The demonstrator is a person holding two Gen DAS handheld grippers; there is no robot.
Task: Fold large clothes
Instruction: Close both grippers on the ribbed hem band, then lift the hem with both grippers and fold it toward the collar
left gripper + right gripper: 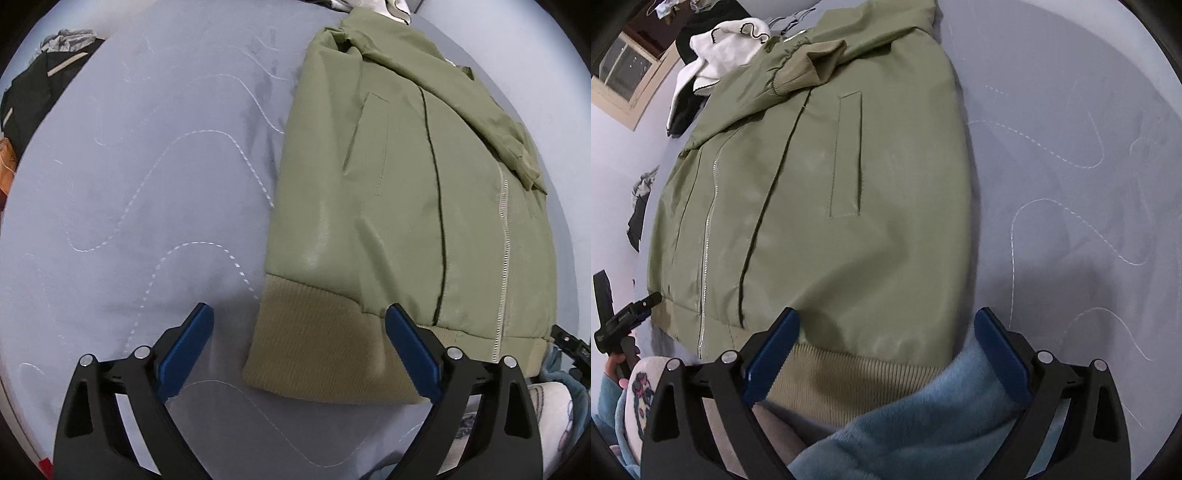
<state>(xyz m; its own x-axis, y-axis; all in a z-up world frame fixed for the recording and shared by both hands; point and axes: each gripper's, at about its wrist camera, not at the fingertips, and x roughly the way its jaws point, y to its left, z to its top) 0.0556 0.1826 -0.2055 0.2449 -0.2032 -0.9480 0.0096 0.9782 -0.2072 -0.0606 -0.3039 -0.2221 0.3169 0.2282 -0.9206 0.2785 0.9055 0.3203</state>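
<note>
An olive green bomber jacket (406, 192) lies flat on a lavender quilted bed, zipper up, with both sleeves folded in over the chest. It also shows in the right wrist view (820, 206). Its ribbed hem (317, 354) points toward me. My left gripper (299, 314) is open and empty, hovering over the hem's left corner. My right gripper (886, 317) is open and empty, hovering over the hem's right part (849, 380). The left gripper's body (624, 317) shows at the left edge of the right wrist view.
The lavender quilt (147, 184) spreads left of the jacket and right of it (1071, 184). A dark clothes pile (40, 88) lies at the far left. White and black garments (716, 48) lie beyond the collar. My blue fleece sleeve (923, 413) is under the right gripper.
</note>
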